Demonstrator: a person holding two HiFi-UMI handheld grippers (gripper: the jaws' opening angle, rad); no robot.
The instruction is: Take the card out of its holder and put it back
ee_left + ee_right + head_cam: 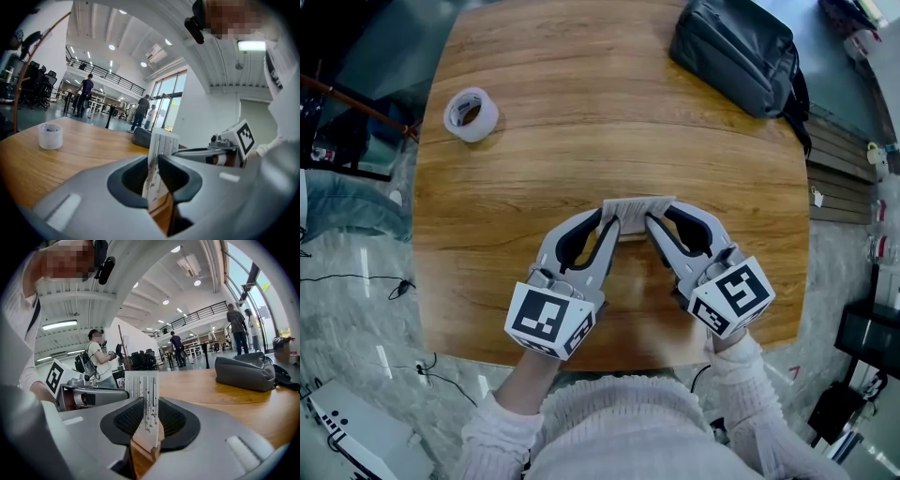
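On the wooden table (pixel 581 150), a white roll of tape (pixel 471 113) lies well apart at the far left. Near the middle, the left gripper (pixel 607 228) is closed on one end of the thin white striped card (pixel 637 210), which is held upright on edge. Card and holder cannot be told apart. The right gripper (pixel 654 227) is clamped on the other end, probably so one part is steadied while the other is drawn. Bare board is open on both sides. The dark grey fabric bag (pixel 739 54) sits far right, clear of the work.
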